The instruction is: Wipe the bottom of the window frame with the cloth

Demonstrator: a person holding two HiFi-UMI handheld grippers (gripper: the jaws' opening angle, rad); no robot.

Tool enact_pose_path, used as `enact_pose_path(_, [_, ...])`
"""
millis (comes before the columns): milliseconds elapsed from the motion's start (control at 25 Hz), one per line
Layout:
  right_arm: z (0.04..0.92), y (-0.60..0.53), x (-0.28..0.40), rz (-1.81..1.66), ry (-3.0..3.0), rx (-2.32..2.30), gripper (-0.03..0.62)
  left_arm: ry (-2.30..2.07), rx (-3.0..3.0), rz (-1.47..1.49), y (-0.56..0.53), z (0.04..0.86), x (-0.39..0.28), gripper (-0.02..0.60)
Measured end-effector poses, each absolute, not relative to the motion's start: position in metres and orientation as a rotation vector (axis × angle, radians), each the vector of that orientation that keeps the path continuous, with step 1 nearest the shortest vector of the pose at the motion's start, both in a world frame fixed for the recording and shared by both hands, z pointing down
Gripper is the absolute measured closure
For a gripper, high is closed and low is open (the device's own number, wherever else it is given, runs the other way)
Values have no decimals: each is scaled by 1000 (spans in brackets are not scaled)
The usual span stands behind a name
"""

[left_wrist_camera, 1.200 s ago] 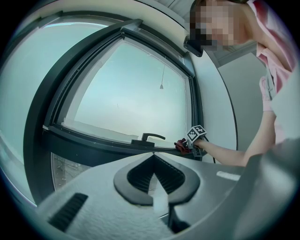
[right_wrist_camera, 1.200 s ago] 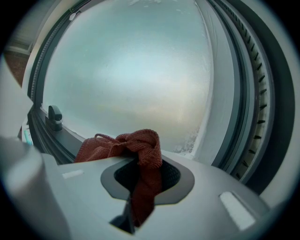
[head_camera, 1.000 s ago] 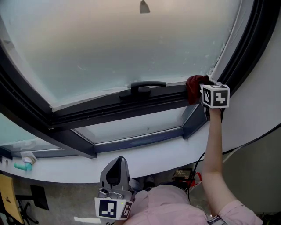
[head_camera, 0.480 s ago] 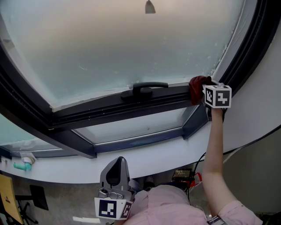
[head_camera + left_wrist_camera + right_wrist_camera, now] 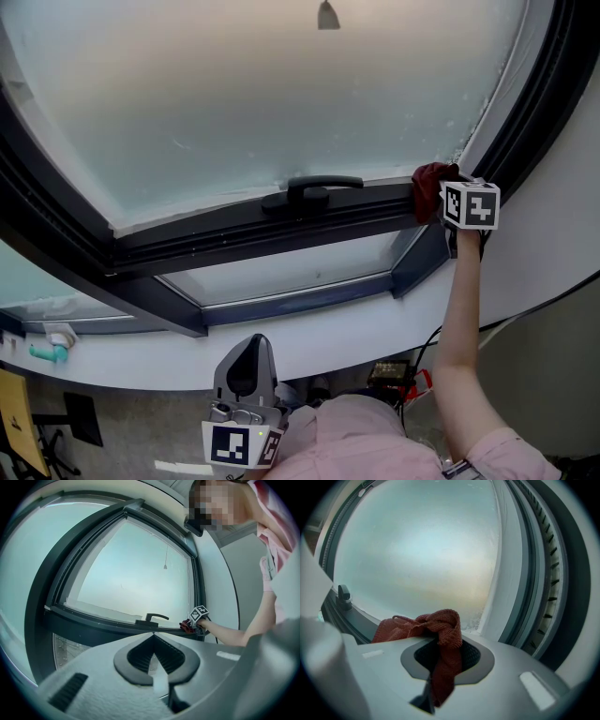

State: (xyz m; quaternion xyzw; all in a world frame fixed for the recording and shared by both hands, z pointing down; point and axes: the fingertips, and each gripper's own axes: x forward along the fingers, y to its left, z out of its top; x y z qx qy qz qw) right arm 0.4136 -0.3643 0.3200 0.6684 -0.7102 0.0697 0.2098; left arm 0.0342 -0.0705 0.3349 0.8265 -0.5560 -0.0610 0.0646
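Note:
A dark red cloth (image 5: 428,187) (image 5: 440,630) (image 5: 186,626) is bunched against the bottom rail of the dark window frame (image 5: 234,230) at its right corner. My right gripper (image 5: 452,192) (image 5: 440,660) is shut on the cloth, which hangs out between its jaws in the right gripper view. The frosted pane (image 5: 417,550) fills the view above it. My left gripper (image 5: 246,398) (image 5: 153,660) hangs low near my body, far from the frame, jaws shut with nothing in them.
A black window handle (image 5: 314,187) (image 5: 152,618) (image 5: 343,596) sits mid-rail, left of the cloth. The white sill (image 5: 356,323) runs below the frame. A white wall (image 5: 553,234) stands to the right. Cables (image 5: 394,375) lie on the floor.
My right gripper and the cloth have slid a little to the right along the bottom rail, into the corner. The left gripper has stayed still.

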Motion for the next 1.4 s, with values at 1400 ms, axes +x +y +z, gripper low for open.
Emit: enact_pose_path(1400, [281, -252, 176, -870, -1969, 1664, 525, -1599, 2548, -171, -64, 328, 7, 586])
